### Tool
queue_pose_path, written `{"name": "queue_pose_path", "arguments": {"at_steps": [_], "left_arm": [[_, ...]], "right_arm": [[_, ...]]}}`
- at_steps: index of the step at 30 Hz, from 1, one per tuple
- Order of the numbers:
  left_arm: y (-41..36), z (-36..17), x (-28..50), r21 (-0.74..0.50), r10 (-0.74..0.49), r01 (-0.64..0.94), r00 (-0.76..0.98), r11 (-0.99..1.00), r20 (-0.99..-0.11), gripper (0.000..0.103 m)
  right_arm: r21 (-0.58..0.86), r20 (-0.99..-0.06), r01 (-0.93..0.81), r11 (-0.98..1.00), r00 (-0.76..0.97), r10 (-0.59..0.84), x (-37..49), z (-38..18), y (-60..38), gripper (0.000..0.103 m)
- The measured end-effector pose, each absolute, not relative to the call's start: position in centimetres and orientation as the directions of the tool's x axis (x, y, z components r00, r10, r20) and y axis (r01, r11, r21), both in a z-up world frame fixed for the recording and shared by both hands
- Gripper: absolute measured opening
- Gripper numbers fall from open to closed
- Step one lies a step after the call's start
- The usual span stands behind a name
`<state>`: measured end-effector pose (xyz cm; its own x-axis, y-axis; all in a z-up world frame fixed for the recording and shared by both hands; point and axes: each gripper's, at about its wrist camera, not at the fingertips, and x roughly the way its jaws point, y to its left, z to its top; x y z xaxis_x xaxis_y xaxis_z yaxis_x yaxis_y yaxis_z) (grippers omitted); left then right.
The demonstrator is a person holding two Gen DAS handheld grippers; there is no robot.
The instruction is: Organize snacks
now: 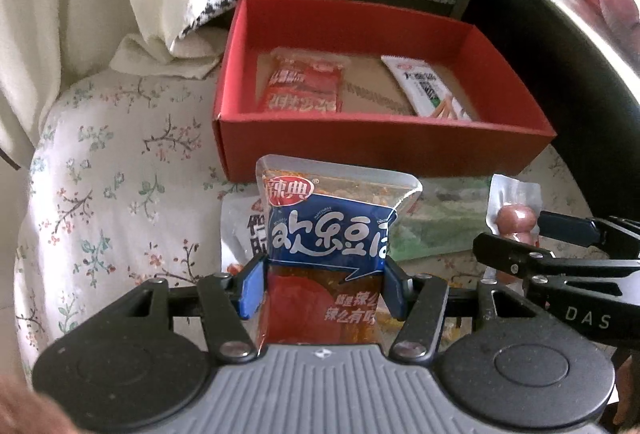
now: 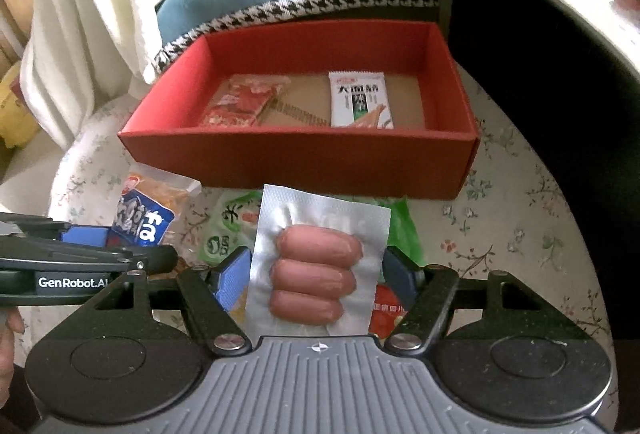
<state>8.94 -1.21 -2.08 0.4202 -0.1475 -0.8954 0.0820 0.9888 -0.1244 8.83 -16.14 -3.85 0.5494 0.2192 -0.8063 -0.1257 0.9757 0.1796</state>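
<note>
Two packets lifted | left gripper (image 1: 325,288) clamps blue-and-red spicy tofu pouch (image 1: 330,234) | right gripper (image 2: 316,280) clamps vacuum-sealed sausage pack (image 2: 316,266) | both near red box (image 2: 304,149) | light, soft, slippery film: pinch side edges, likely crumples.

Right gripper (image 2: 316,274) holds a clear vacuum pack of three sausages (image 2: 316,274), blue pads pressing both edges of the pack. Beyond it stands a red box (image 2: 300,157) on a floral cloth (image 2: 520,234). The box contains a red packet (image 2: 240,101) at left and a white packet (image 2: 360,99) at right, apart. Left gripper (image 2: 92,238) enters from the left edge, clamping a blue packet (image 2: 144,218). A green packet (image 2: 228,230) lies beneath.
</note>
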Motion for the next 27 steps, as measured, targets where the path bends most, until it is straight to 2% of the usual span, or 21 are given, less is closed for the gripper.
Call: {"name": "queue_pose_path", "arguments": {"at_steps": [27], "left_arm": [[-1.9,1.9,9.6,-0.082,-0.104,0.064,0.615,0.995,-0.781,0.051]], "right_arm": [[0.170,-0.696,-0.119,0.978,0.688,0.205,10.3,0.2,-16.4,0.077]]}}
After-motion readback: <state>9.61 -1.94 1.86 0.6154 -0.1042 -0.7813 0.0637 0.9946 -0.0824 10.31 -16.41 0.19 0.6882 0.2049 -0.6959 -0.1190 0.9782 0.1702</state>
